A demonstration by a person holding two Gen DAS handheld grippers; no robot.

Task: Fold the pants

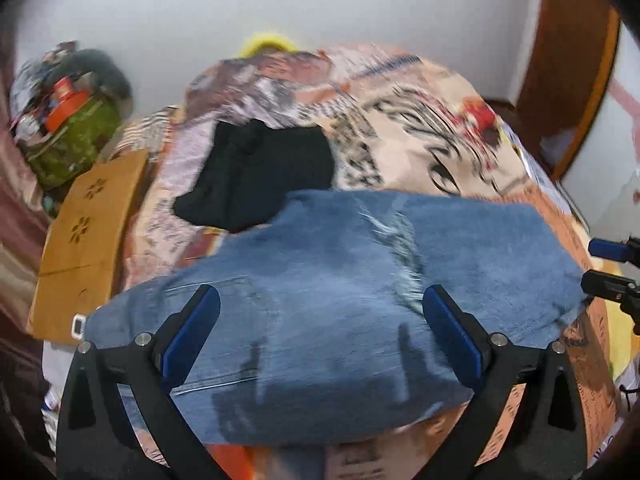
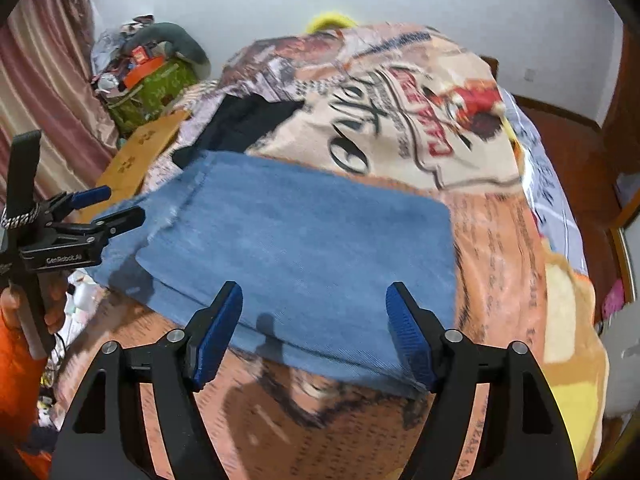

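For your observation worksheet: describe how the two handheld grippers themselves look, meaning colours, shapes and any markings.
Both the left gripper and the right gripper have black angular frames, silver pivot bolts and ribbed blue fingertip pads. White "GenRobot.AI" lettering marks the left one's body; the hand holding it wears an orange sleeve.

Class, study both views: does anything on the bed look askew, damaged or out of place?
The folded blue jeans are not squared: in the right wrist view the upper layer sits skewed, leaving a strip of the lower layer exposed along its left side. A pale worn patch marks the denim. A black garment lies crumpled just beyond them.
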